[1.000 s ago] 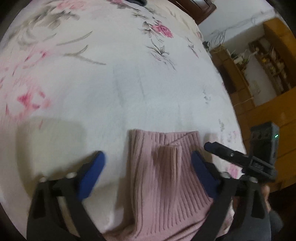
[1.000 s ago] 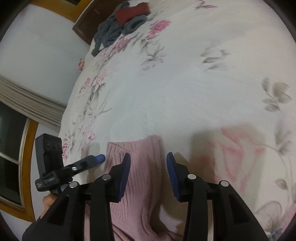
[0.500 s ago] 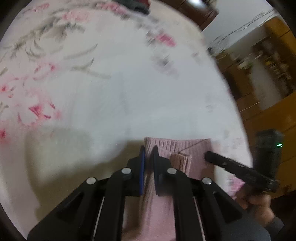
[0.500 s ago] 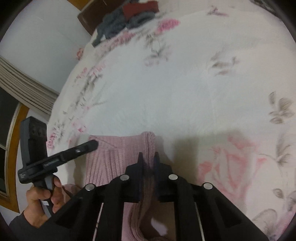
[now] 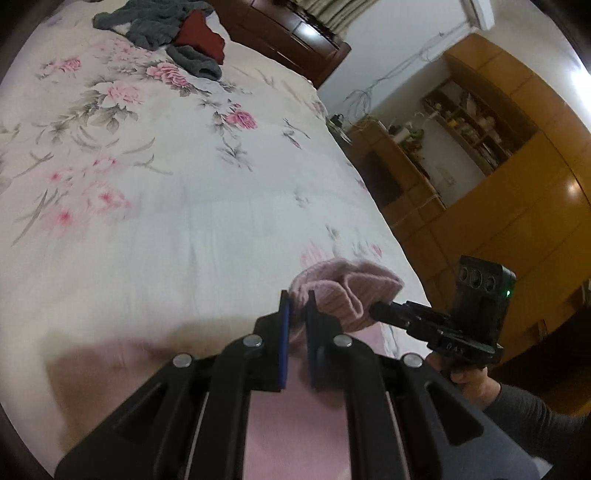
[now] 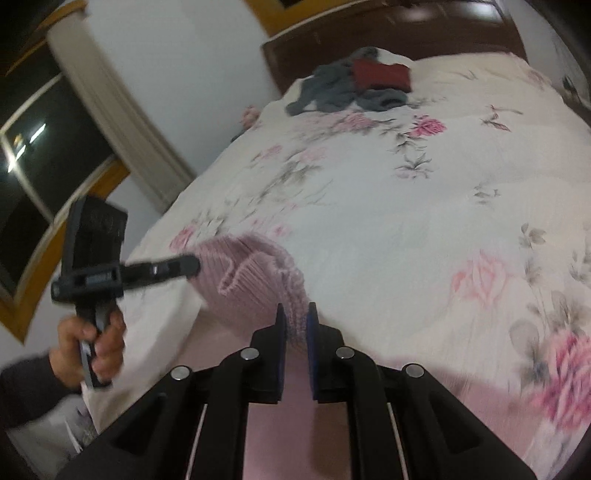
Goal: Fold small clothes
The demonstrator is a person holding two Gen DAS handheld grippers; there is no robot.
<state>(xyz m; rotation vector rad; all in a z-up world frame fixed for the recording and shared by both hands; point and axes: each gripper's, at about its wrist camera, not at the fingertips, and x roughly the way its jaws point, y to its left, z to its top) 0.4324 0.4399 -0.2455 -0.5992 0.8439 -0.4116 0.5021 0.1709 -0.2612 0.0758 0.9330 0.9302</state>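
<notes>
Left wrist view: the left hand-held gripper (image 5: 295,301) is reaching toward 12 o'clock, its blue pads clamped on one edge of the pink knit garment (image 5: 345,295), which is hanging lifted above the bed (image 5: 166,206). The garment's bunched top edge is running across the view from 9 to 3 o'clock. At 3 o'clock the right hand-held gripper (image 5: 376,312) is pinching its other end, a hand (image 5: 469,380) in a dark sleeve gripping the handle. A heap of grey and red clothes (image 5: 173,33) is lying far off at 11 o'clock.

Right wrist view: the right hand-held gripper (image 6: 296,317) is squeezing the garment (image 6: 243,277) edge between nearly closed pads. At 9 o'clock the left hand-held gripper (image 6: 194,264) is holding the opposite end. The clothes heap (image 6: 354,86) is lying at 12 o'clock by the headboard (image 6: 388,33).
</notes>
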